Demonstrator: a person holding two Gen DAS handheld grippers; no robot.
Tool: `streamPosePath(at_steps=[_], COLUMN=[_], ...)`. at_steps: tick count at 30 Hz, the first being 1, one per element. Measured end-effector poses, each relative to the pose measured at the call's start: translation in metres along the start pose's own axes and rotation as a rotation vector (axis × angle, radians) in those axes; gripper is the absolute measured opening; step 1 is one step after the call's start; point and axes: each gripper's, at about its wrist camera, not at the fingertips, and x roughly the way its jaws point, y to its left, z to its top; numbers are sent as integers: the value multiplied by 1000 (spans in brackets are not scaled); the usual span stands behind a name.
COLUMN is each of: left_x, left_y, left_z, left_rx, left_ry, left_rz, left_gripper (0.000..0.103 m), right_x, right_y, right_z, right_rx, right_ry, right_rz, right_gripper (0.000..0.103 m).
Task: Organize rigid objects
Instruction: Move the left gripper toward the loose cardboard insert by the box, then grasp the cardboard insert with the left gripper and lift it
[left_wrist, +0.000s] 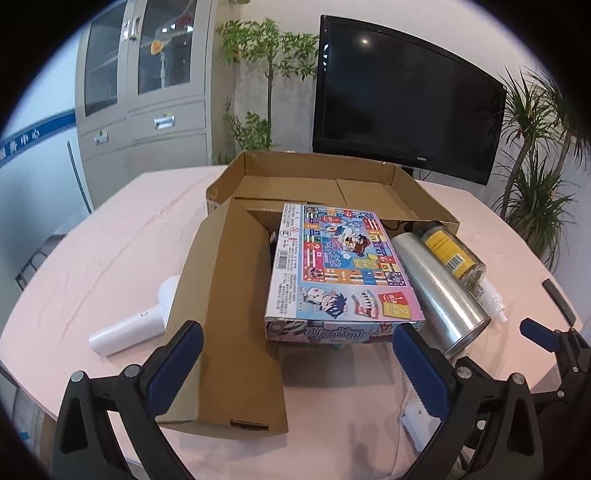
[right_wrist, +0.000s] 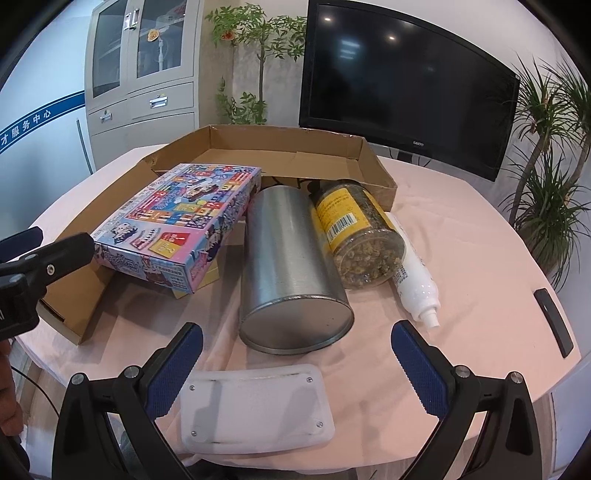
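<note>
Right wrist view: your right gripper (right_wrist: 297, 354) released, nothing between jaws; white plastic pad (right_wrist: 255, 408) lies just below on counter (right_wrist: 461, 266). Next: silver tin (right_wrist: 291, 273) on its side, flat base toward you, long axis running away. Beside it jar (right_wrist: 356, 232) with yellow label and white bottle (right_wrist: 415, 273), nozzle toward you. Colourful game box (right_wrist: 177, 221) rests tilted on cardboard box (right_wrist: 288, 147); underside hidden. Left wrist view: your left gripper (left_wrist: 297, 354) released; white cylinder (left_wrist: 129, 325) partly behind flap.

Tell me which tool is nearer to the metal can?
Right. The right tool is just before the metal can; the left tool faces the game box, can to its right.
</note>
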Motion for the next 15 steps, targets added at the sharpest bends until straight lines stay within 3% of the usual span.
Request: streamPosePath(at_steps=[8,13,15], left_x=[-8,6,15], left_y=[68,123,136], left_z=[1,-8,-12], left_rx=[-89,-209,-255], left_ry=[33,135,177], left_rz=[-52,-172,-219], left_gripper=[102,102,101], right_x=[-20,-47,-59], right_y=[45,95,119], right_z=[7,6,6], right_rx=[-116,-258,-320], right_ry=[-42,-99,-107], right_rz=[42,183,278], right_gripper=[103,103,103])
